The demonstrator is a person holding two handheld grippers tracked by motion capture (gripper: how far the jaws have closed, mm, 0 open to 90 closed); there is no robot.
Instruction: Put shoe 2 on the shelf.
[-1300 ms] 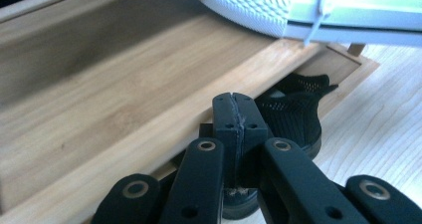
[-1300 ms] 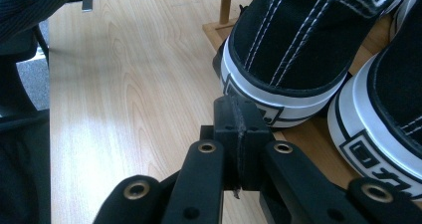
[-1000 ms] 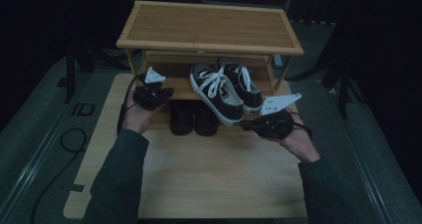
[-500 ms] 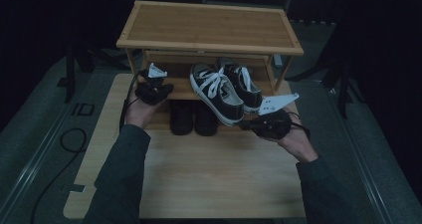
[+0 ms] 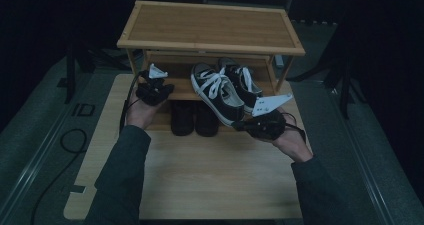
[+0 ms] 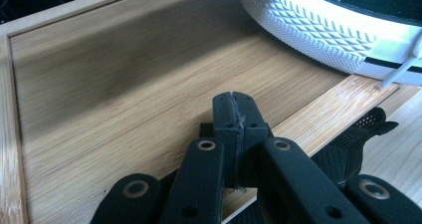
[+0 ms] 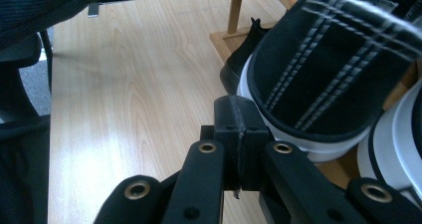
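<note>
Holding: both hand-held grippers at the rack point(image 5: 210, 30), nothing gripped
Landmark: rack, wooden, two-tier, standing on the desk point(image 5: 210, 185)
Left hand-held gripper point(image 5: 156, 87): at the rack's left front, over the bare left part of the lower shelf point(image 6: 124, 84); jaws pressed flat together, empty
Left gripper view: closed jaws point(image 6: 234, 119) point across the shelf board; a sneaker's white textured toe is at upper right, apart from the jaws
Right hand-held gripper point(image 5: 250, 125): at the rack's right front, just off the shelf edge; jaws fully closed, empty
Right gripper view: closed jaws point(image 7: 234, 129) just beside the heel of the near sneaker point(image 7: 328, 79); contact cannot be told
Sneakers point(image 5: 225, 87): black with white laces and soles, pair side by side on the lower shelf, right of centre; near one overhangs the front edge towards the right gripper
Dark shoes point(image 5: 192, 117): pair under the shelf, at the rack's front centre, on the desk
Person: both sleeves come in from the bottom of the high view
</note>
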